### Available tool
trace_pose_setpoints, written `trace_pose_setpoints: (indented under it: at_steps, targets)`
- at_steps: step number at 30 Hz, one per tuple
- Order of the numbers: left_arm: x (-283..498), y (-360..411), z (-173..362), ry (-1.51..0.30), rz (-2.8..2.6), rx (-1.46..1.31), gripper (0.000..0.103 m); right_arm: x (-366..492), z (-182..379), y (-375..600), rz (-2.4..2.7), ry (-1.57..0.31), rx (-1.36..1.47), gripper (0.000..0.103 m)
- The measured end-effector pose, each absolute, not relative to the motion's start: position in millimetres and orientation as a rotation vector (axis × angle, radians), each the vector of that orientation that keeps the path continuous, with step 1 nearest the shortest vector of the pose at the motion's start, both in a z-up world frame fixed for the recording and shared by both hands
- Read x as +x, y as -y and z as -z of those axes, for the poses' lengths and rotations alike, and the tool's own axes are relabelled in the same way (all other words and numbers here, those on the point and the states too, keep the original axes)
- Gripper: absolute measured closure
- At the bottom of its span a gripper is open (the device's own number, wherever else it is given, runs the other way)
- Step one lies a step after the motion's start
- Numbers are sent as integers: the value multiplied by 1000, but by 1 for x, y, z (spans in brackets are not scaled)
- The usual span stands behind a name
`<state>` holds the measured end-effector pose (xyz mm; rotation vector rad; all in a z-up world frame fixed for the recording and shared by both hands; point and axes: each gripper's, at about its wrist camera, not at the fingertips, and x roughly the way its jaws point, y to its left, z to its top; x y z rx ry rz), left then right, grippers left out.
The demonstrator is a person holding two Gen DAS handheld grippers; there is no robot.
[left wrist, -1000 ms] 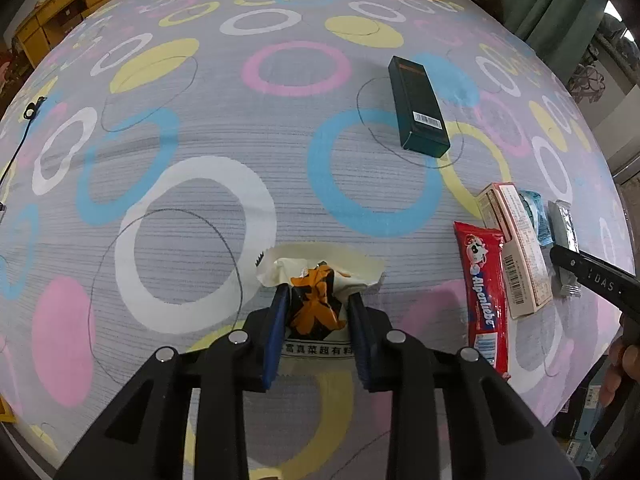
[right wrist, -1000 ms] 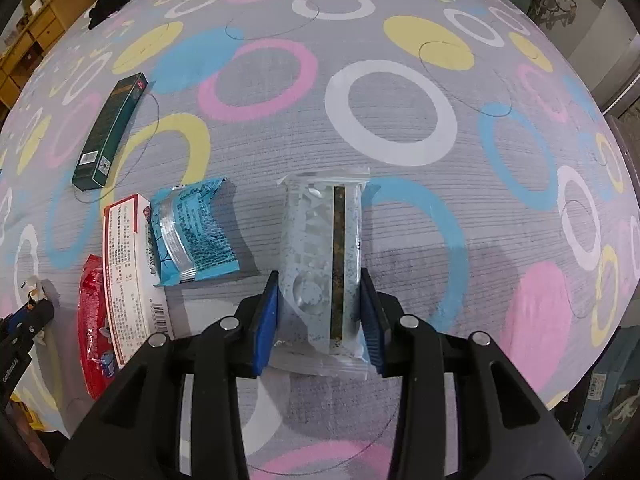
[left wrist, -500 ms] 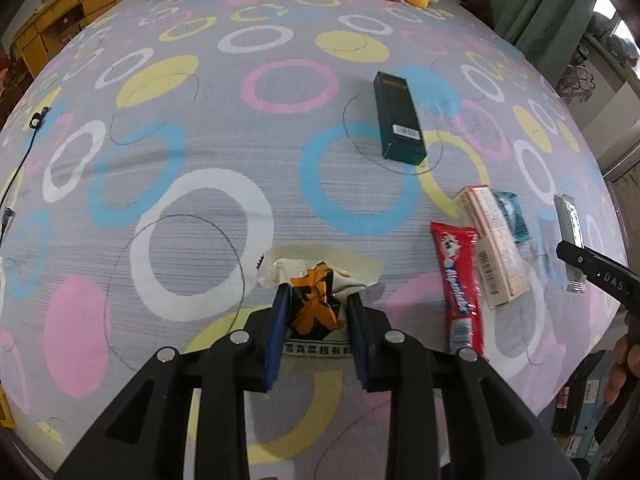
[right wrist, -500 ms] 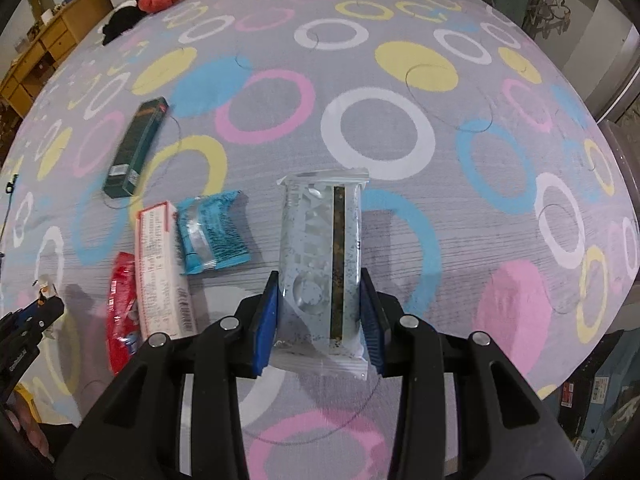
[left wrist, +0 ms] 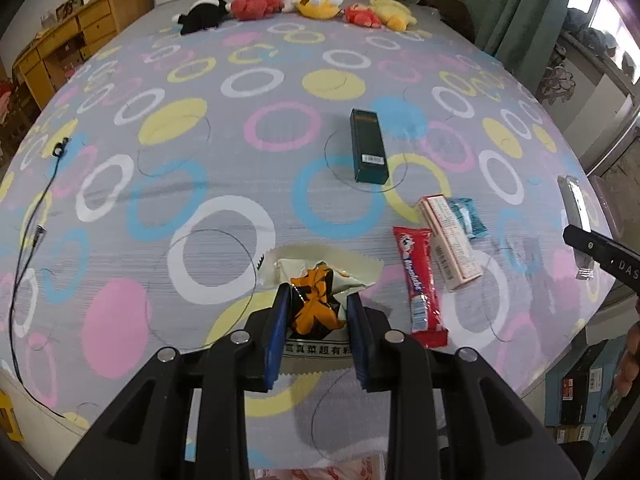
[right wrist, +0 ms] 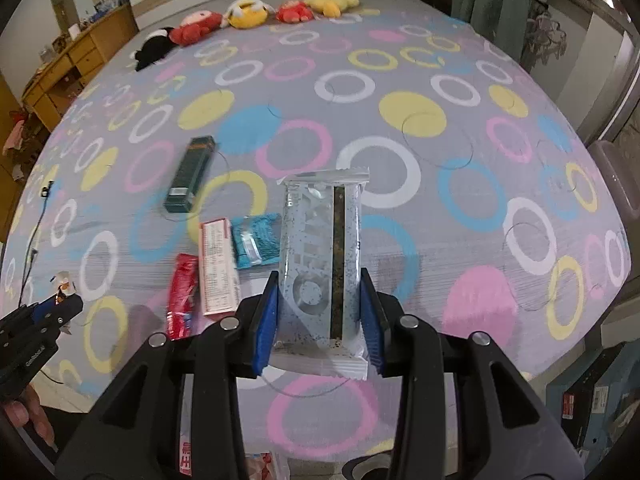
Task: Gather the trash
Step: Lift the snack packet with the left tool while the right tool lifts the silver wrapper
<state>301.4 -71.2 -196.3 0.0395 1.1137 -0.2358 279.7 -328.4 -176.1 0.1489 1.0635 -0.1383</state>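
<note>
Both grippers, left (left wrist: 316,312) clamping a cream-and-orange wrapper (left wrist: 320,280) and right (right wrist: 320,312) a speckled packet (right wrist: 322,256), have lifted clear of the bed (left wrist: 240,184); red wrapper (left wrist: 418,284) and neighbours remain uncollected there.

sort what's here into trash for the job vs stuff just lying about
Trash to collect:
- cream and orange wrapper, in the left tongs
- silver speckled packet, in the right tongs
- red candy wrapper
- white and pink box
- blue packet
- dark green box

Just lying about:
- plush toys
- black cable
- wooden dresser
</note>
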Motion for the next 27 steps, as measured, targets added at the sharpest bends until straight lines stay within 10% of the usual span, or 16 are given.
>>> trace_pose_setpoints:
  at_steps: [27]
  targets:
    - [204, 56, 110, -946, 257, 84, 75, 156, 81, 298, 48, -881, 112, 66]
